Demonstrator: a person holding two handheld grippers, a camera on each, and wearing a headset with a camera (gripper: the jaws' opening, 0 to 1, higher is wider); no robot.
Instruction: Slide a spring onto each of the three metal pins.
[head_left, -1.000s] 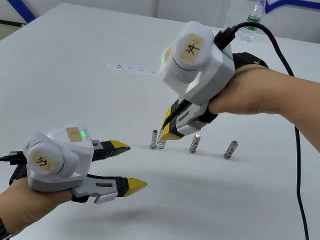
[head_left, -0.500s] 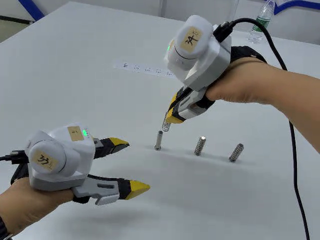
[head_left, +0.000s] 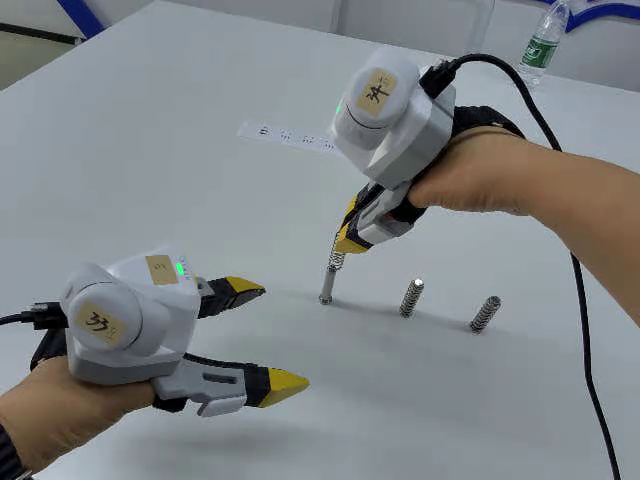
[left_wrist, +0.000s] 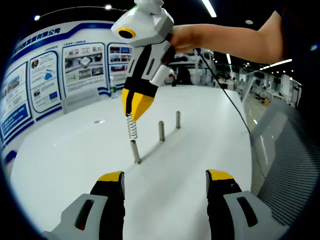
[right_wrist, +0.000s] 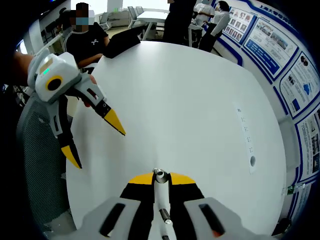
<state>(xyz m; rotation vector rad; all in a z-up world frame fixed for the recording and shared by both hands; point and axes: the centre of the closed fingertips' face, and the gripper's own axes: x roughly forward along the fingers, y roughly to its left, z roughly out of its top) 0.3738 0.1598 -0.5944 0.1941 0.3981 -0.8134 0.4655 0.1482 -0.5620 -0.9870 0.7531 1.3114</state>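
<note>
We note the right gripper pinching the last spring by its top, lower end at the tip of the bare pin. We should lower straight, coil in line with pin, then release. The left gripper hangs wide, empty. Count: three pins, three springs; middle pin and end pin already sprung

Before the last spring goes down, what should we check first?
1. Right gripper shut on the spring: ok.
2. Spring lined up above the bare pin: ok, judging from the left gripper view.
3. Bare pin standing upright: ok.
4. Spring's end already over the pin's tip: cannot tell.
5. Left gripper open and off to the side: ok.
6. Middle pin and end pin wearing springs: ok.
</note>
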